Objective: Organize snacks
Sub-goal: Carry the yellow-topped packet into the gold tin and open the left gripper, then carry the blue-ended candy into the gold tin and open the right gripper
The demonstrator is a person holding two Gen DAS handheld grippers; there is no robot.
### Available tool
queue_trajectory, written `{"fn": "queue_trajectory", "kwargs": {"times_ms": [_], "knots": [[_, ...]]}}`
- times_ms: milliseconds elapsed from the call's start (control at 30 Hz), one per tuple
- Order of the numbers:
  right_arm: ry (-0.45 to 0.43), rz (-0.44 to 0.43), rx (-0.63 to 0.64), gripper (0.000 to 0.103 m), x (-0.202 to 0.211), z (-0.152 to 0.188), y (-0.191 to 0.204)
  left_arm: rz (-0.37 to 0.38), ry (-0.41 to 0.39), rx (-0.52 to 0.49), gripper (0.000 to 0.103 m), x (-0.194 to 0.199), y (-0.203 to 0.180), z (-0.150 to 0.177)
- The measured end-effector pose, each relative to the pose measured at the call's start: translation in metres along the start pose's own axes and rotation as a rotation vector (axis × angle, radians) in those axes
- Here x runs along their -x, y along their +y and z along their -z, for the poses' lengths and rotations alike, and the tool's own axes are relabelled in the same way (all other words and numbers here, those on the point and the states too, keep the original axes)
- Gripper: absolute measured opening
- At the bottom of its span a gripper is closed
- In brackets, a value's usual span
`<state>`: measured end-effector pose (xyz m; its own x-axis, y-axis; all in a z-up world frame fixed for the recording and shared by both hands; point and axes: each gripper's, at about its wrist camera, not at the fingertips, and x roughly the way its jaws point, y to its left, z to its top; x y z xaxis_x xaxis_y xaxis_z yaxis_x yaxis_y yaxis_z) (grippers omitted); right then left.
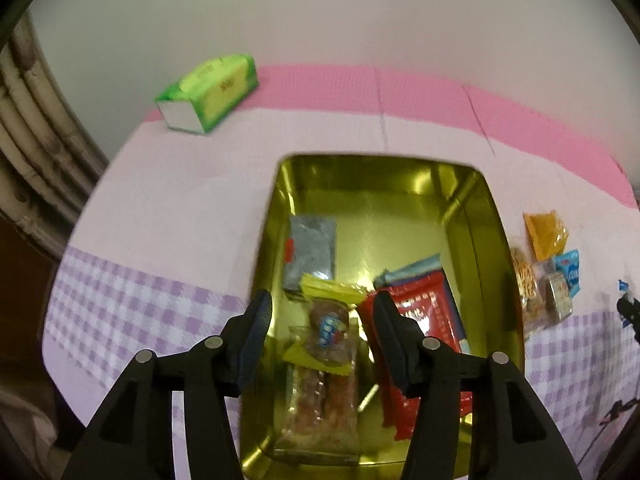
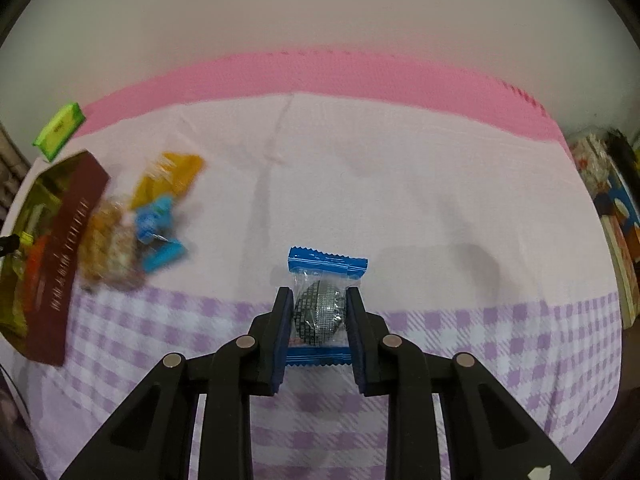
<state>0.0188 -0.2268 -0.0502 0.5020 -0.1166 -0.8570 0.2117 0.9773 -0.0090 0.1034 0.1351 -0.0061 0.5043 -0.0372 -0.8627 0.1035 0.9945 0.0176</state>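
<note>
A gold tin (image 1: 476,208) stands on the table and holds several snacks: a grey packet (image 1: 312,250), a red packet (image 1: 424,312), a clear yellow-ended packet (image 1: 328,328). My left gripper (image 1: 322,300) is open above the tin, with the yellow-ended packet seen between its fingers. My right gripper (image 2: 318,294) is shut on a blue-ended clear candy packet (image 2: 322,304) and holds it over the tablecloth. A loose pile of snacks (image 2: 136,220) lies beside the tin (image 2: 44,216); it also shows in the left wrist view (image 1: 548,268).
A green tissue pack (image 1: 208,92) lies at the table's far left; it also shows in the right wrist view (image 2: 60,130). The pink and lilac-check cloth (image 2: 400,184) covers the table. A wall stands behind. Books or boxes (image 2: 616,216) sit off the right edge.
</note>
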Motion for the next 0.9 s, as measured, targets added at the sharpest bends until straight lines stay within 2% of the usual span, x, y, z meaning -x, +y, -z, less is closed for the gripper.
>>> {"fn": "queue_trajectory", "kwargs": {"times_ms": [33, 100, 267, 433, 633, 900], "knots": [[-0.009, -0.014, 0.009, 0.023, 0.003, -0.004, 0.007, -0.012, -0.016, 0.001, 0.06, 0.004, 0.001, 0.0], [-0.029, -0.046, 0.038, 0.023, 0.009, -0.013, 0.026, -0.046, -0.053, 0.009, 0.063, 0.012, 0.006, 0.0], [-0.057, -0.147, 0.12, 0.023, 0.019, -0.033, 0.082, -0.082, -0.094, 0.056, 0.063, 0.025, 0.028, 0.007], [-0.068, -0.245, 0.22, 0.024, 0.022, -0.049, 0.146, -0.131, -0.101, 0.114, 0.063, 0.033, 0.053, 0.024], [-0.063, -0.294, 0.311, 0.024, 0.021, -0.055, 0.202, -0.173, -0.1, 0.171, 0.065, 0.037, 0.077, 0.036], [-0.026, -0.284, 0.382, 0.024, -0.007, -0.057, 0.248, -0.2, -0.094, 0.212, 0.065, 0.032, 0.092, 0.034]]}}
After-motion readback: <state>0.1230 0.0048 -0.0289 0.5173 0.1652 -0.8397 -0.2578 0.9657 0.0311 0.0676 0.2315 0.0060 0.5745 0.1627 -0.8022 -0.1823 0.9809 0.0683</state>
